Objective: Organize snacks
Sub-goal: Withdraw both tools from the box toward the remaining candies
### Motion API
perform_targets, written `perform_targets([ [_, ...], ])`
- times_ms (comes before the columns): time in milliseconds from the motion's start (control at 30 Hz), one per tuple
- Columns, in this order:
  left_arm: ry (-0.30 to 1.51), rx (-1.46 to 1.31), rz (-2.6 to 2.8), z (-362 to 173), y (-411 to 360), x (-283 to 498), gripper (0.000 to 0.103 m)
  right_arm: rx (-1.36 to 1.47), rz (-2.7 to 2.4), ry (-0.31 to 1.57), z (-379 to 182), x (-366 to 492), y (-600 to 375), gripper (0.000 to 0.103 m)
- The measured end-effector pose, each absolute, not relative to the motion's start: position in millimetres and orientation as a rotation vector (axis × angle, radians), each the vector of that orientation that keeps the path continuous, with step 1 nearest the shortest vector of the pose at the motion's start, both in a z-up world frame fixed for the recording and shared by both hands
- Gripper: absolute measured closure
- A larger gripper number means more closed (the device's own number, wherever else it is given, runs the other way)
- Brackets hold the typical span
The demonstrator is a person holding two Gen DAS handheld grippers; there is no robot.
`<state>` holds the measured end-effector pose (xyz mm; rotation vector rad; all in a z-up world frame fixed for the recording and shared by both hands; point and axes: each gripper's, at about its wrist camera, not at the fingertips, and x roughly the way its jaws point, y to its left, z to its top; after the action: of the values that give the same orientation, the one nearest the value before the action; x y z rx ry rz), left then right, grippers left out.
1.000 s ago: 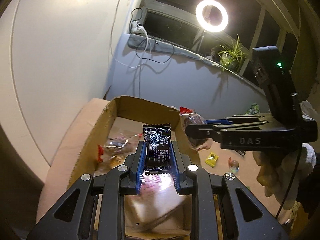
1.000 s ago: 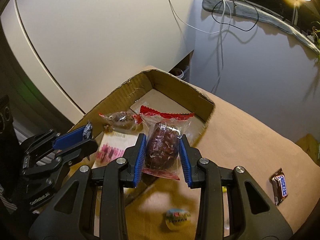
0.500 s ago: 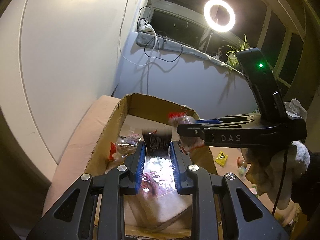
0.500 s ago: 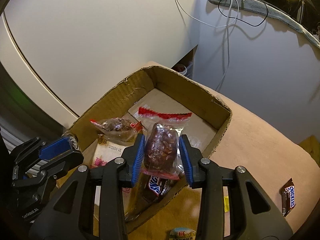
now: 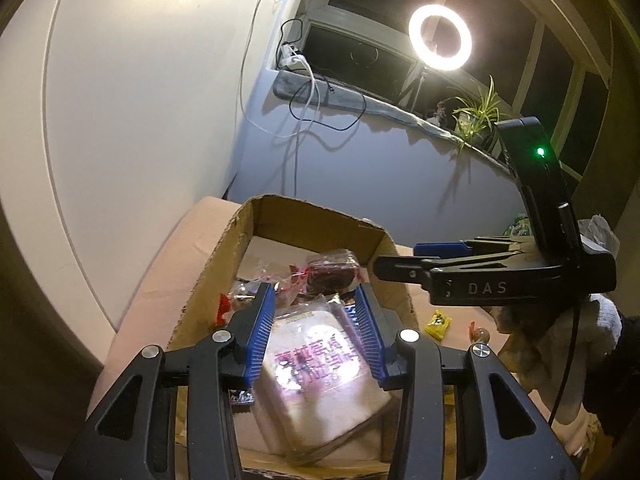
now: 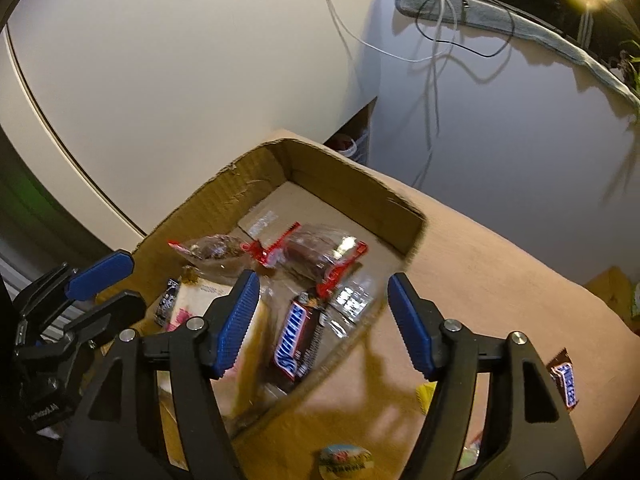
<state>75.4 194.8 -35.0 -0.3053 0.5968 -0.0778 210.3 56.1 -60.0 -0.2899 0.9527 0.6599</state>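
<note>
Both jaws have just been opening, so the left gripper (image 5: pixel 316 330) and right gripper (image 6: pixel 320 318) hang empty over the open brown cardboard box (image 6: pixel 224 196); the clear-wrapped brown pastry (image 6: pixel 316 254) lies inside, evidently dropped there for sorting.

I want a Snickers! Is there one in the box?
Yes. One Snickers lies in the box. Another Snickers is outside, on the brown top.

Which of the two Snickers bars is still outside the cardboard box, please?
The Snickers bar lying on the tan surface at the right edge; the other Snickers lies inside the cardboard box.
</note>
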Motion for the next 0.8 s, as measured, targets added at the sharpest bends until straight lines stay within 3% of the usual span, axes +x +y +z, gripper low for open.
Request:
perform_targets([
  [800,0.659,-0.185,-0.296,-32.5,80.0,85.4,0.063,-0.167,0.361,0.978,-59.8,198.8,-149.7,0.033],
])
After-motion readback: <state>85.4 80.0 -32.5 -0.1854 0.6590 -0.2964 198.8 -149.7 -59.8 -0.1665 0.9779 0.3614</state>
